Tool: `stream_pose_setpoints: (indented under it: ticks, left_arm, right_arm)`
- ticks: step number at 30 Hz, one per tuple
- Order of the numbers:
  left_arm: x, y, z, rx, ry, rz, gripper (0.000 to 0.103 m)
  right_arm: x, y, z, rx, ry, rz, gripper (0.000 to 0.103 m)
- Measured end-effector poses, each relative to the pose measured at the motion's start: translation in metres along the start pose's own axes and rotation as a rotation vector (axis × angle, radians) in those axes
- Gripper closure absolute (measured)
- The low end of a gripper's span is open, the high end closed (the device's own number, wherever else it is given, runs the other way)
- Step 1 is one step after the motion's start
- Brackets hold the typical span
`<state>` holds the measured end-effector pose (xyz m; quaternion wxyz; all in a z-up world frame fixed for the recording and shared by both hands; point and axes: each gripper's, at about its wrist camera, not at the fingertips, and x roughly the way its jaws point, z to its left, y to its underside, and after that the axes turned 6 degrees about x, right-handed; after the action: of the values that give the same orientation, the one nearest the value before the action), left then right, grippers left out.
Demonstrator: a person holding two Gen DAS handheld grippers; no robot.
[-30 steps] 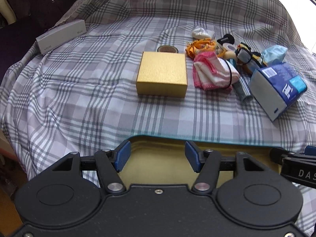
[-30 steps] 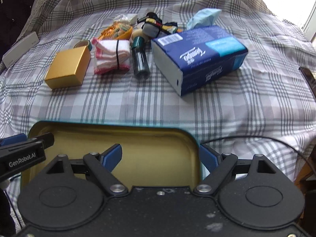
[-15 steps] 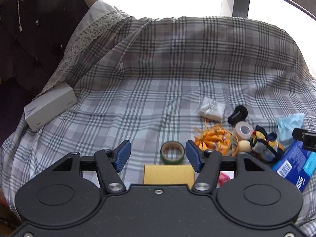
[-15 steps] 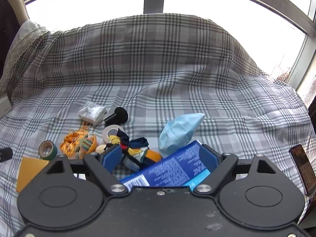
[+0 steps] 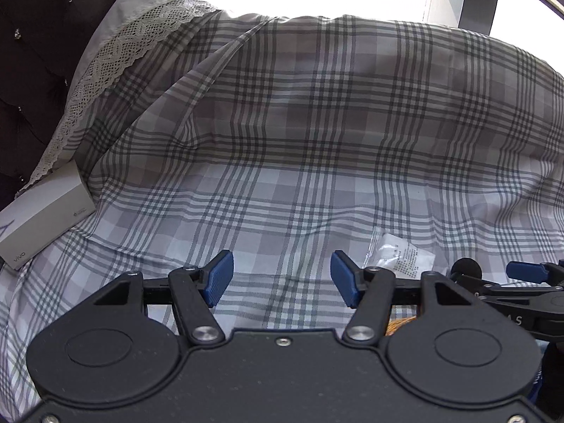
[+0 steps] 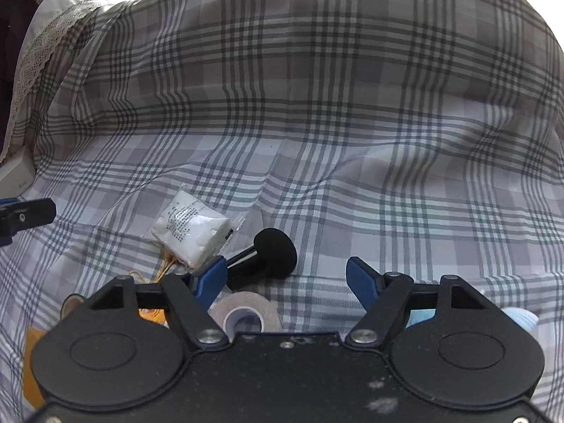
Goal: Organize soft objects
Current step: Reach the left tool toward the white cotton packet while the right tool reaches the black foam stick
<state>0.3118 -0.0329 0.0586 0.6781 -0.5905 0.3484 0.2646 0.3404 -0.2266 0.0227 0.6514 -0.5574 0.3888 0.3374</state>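
A white packet in clear wrap (image 6: 192,227) lies on the plaid cloth; it also shows in the left wrist view (image 5: 402,254). A black microphone with a foam head (image 6: 271,253) lies beside it. A white tape roll (image 6: 245,313) sits just under my right gripper (image 6: 286,282), which is open and empty above these items. A light blue soft piece (image 6: 521,319) peeks out at the right. My left gripper (image 5: 281,282) is open and empty over bare cloth, left of the packet. An orange item (image 5: 402,326) is mostly hidden behind its finger.
The plaid cloth (image 5: 299,141) covers the whole surface and rises at the back. A white vivo box (image 5: 42,222) lies at the far left by a lace-edged cloth (image 5: 105,56). A gold box corner (image 6: 33,366) and a green tape roll (image 6: 70,303) show at the lower left.
Both grippers have moved forward and tilted up over the pile. The tin, gold box, pink cloth and tissue pack have dropped out of view below. Both stay open.
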Motion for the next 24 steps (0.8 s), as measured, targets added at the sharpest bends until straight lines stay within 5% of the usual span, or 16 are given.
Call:
stream_pose_setpoints:
  ticks: [3, 11, 15, 19, 24]
  left_arm:
    - [0.011, -0.004, -0.002, 0.003, 0.0, 0.001, 0.046]
    - [0.027, -0.014, -0.007, 0.011, 0.018, -0.038, 0.046]
    - [0.035, -0.016, -0.008, 0.006, 0.032, -0.029, 0.046]
    - [0.037, -0.018, -0.012, 0.01, 0.021, -0.045, 0.046]
    - [0.034, -0.02, -0.016, 0.047, -0.006, -0.088, 0.045]
  right_arm:
    - [0.018, 0.001, 0.006, -0.073, 0.036, -0.053, 0.03]
    - [0.051, -0.004, 0.011, -0.128, -0.013, 0.022, 0.03]
    - [0.059, -0.004, 0.008, -0.105, -0.012, 0.023, 0.022]
    - [0.065, -0.006, 0.008, -0.087, -0.031, 0.049, 0.001]
    - [0.068, -0.007, 0.01, -0.088, -0.027, 0.054, 0.0]
